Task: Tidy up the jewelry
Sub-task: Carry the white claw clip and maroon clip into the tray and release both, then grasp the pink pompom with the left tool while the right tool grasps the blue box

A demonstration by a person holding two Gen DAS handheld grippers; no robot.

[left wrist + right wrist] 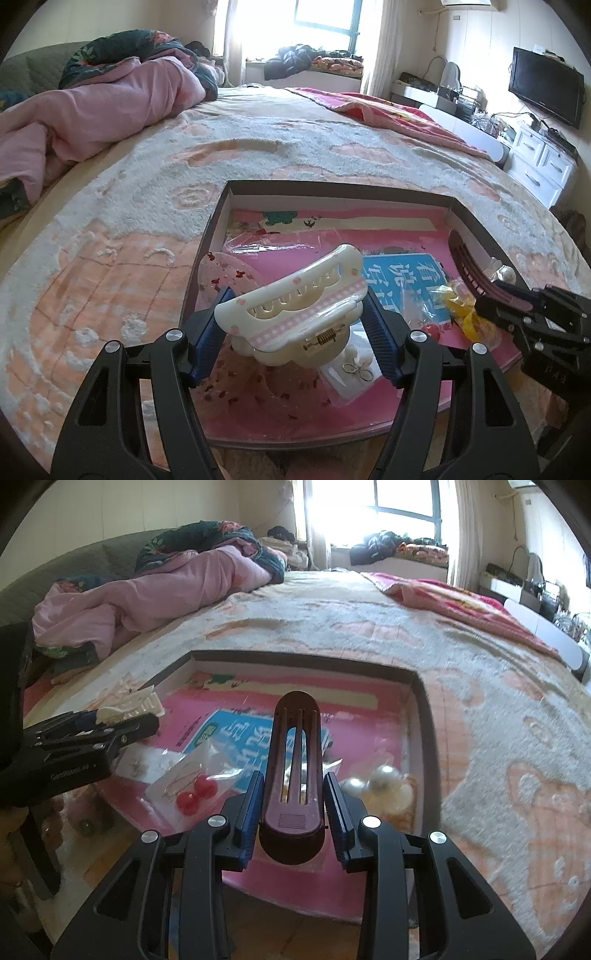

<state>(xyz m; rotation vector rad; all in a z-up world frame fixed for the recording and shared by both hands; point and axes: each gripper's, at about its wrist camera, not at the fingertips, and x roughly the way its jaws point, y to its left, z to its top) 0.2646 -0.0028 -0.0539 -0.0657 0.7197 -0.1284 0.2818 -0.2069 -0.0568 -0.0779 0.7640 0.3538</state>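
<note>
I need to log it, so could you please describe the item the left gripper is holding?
In the dark-rimmed box on the bed, the left gripper holds a claw clip. It is cream with pink checks, unlike the maroon barrette.

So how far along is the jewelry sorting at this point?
Midway, at a guess. Already in the box: bagged red bead earrings, pearl pieces, a yellow item and a small bow piece. In hand: the left gripper grips the cream claw clip; the right gripper grips the maroon hair clip, both over the box. Left: setting both down.
</note>
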